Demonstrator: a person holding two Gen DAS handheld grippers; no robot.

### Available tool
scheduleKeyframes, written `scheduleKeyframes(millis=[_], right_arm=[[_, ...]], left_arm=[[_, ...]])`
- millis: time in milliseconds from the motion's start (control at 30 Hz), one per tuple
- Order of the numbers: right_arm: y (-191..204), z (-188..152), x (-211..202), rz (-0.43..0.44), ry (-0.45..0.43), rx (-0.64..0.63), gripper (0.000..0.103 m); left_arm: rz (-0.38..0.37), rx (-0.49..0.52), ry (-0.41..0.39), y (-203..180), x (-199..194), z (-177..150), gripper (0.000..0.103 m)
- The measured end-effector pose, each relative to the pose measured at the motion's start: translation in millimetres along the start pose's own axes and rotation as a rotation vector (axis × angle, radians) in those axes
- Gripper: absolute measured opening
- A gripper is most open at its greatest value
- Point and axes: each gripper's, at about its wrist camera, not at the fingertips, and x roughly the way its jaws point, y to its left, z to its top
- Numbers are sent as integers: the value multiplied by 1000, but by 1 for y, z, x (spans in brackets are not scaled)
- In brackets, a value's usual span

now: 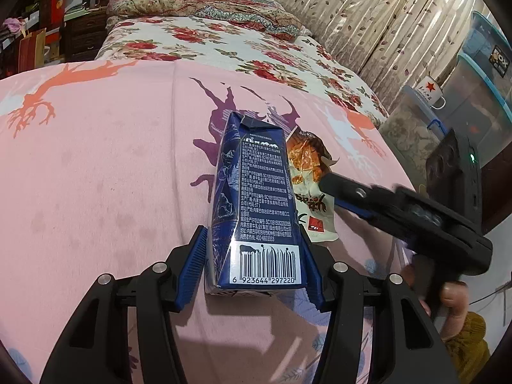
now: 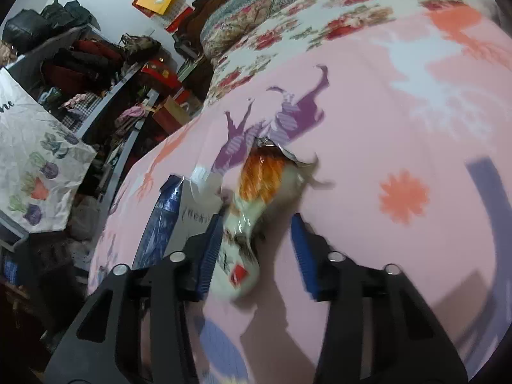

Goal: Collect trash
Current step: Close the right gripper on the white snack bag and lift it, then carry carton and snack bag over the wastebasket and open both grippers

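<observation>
A blue drink carton (image 1: 256,198) with a barcode lies on the pink bedspread (image 1: 96,176). My left gripper (image 1: 252,268) is shut on the carton's near end, both pads against its sides. Beside it on the right lies a white and orange snack wrapper (image 1: 312,185). My right gripper (image 2: 256,249) is open around the wrapper (image 2: 252,204), whose near half lies between the pads, against the left one. The carton (image 2: 163,217) shows to the left in the right wrist view. The right gripper (image 1: 332,180) also shows in the left wrist view, reaching over the wrapper.
A floral quilt (image 1: 224,41) and pillows cover the bed's far end. Curtains (image 1: 368,16) and plastic storage bins (image 1: 473,96) with a mug stand at right. A printed paper bag (image 2: 35,166) and cluttered shelves (image 2: 96,73) stand left of the bed.
</observation>
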Motion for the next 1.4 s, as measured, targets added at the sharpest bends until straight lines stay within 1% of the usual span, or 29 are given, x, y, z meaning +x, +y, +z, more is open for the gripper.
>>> scheduleKeyframes(millis=[33,67,133,200,267,367,433,533,600,700,767,800,833,867,933,967,1000,1033,1067,1133,1200,1267,1300,1333,1400], right_arm=[[2,0,6,9,20,5,26],[3,-1,11,13,32,11,21],[8,-4,10,13,24,4,20],[6,-9,0,35,10,15,17],[-3,-14,-21,42,-23,37,8],[-22,-23,-54,34,-77,61,8],[-44,-30,-84,19,-124,90,8],[-75,-38,-121,19,-188,150,8],[-97,-42,-148,15,-239,188,8],[-133,-48,-198,-1,-340,247,8],[-155,-53,-236,-24,-416,280,8],[-172,-56,-264,-49,-470,298,8],[-182,-59,-282,-68,-501,308,8],[-192,-61,-299,-87,-533,321,8],[-219,-69,-341,-136,-605,360,8],[-233,-73,-360,-173,-636,384,8],[-243,-75,-371,-193,-650,397,8],[-258,-76,-382,-216,-659,413,8],[-267,-77,-386,-227,-655,431,8],[-285,-78,-391,-232,-645,460,8],[-293,-76,-392,-273,-637,453,8],[-307,-72,-395,-300,-642,471,8],[-317,-70,-398,-320,-649,481,8],[-322,-69,-401,-366,-650,477,8],[-325,-69,-401,-424,-632,467,8]], left_arm=[[0,0,0,0,0,0,51],[0,-1,-1,0,0,0,51],[-5,-4,-2,1,0,0,51],[-22,0,-7,1,-1,-1,51],[-30,27,-12,-6,-2,-1,51],[-74,91,8,-26,-1,-5,51],[-105,143,44,-49,5,-9,51],[-137,214,82,-87,12,-12,51],[-172,262,99,-117,17,-10,51],[-217,333,123,-169,28,-7,51],[-240,390,137,-209,39,-2,50],[-262,422,145,-235,47,1,49],[-279,441,150,-250,51,3,48],[-308,470,158,-275,60,7,46],[-332,525,157,-317,76,12,47],[-356,552,171,-340,88,14,47],[-385,571,197,-362,103,16,47],[-393,582,211,-375,114,15,47],[-378,597,205,-390,128,14,47],[-356,598,224,-410,151,13,47],[-337,598,238,-423,163,13,46],[-326,619,244,-436,172,12,46],[-318,632,242,-440,175,12,46],[-311,645,240,-445,178,12,46],[-305,659,241,-450,183,15,46]])
